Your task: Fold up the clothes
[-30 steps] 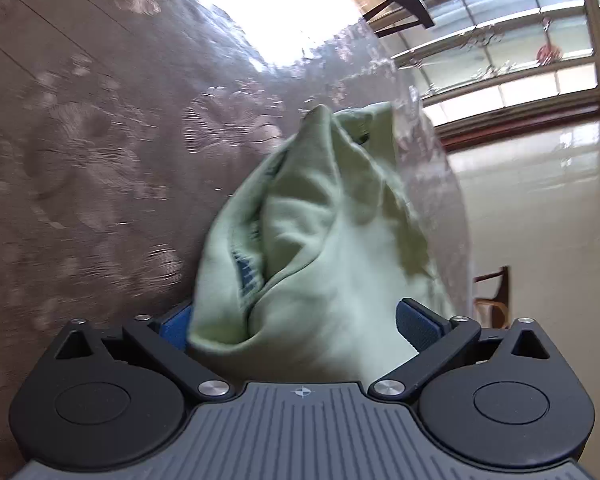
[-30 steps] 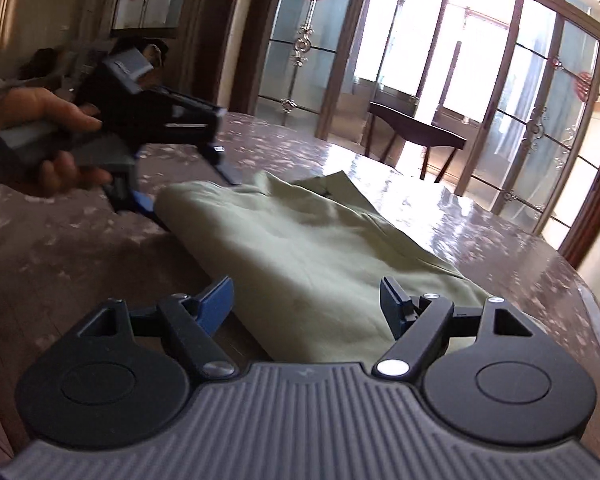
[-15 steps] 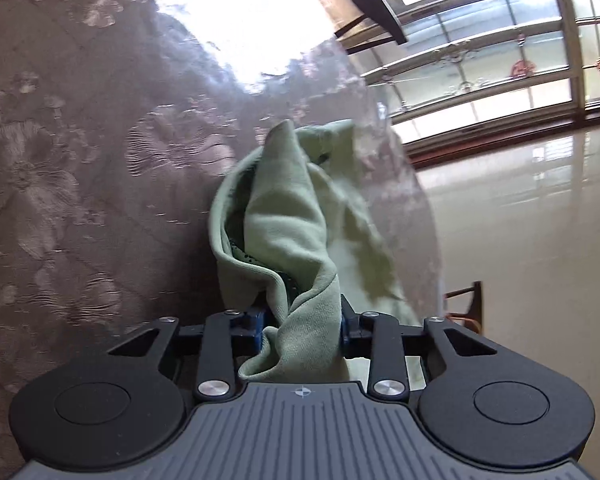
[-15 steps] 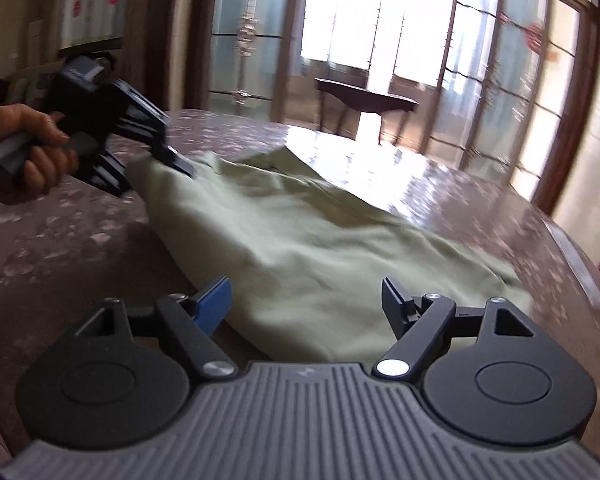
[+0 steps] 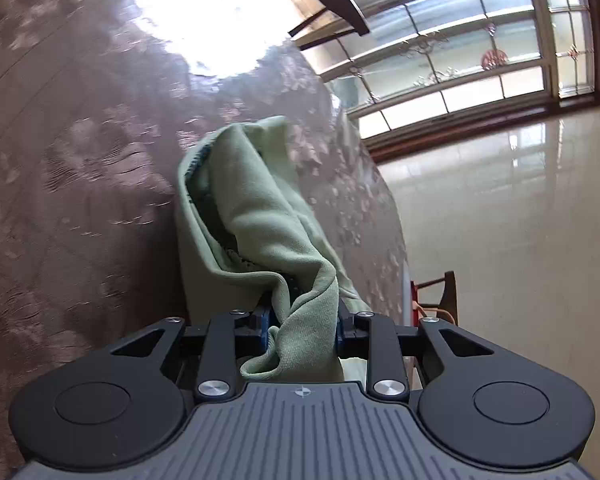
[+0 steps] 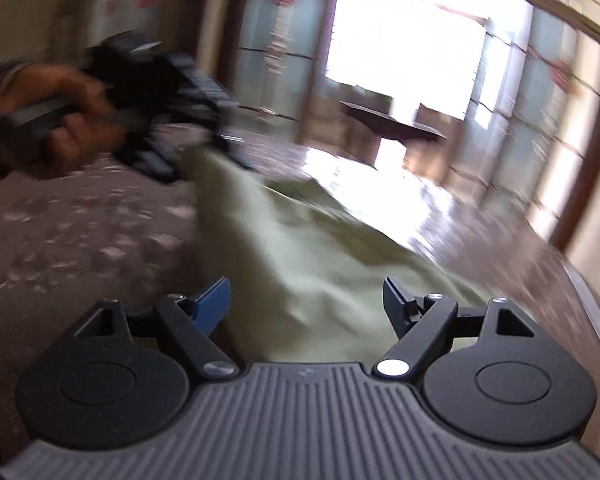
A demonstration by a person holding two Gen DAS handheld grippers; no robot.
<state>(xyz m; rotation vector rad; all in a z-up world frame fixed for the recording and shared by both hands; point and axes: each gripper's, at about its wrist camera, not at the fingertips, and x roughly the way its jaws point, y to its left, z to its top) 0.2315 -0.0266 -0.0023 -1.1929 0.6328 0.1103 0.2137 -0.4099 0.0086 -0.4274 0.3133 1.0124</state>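
Daylight floods in through tall glass doors [image 6: 404, 64] and windows [image 5: 460, 76], burning out to white and throwing a hard glare patch across the glossy table [image 5: 80, 184]. The left wrist view is mostly sharp; the right wrist view is heavily smeared by motion blur. Fisheye distortion bends frames and table edges, and corners darken.
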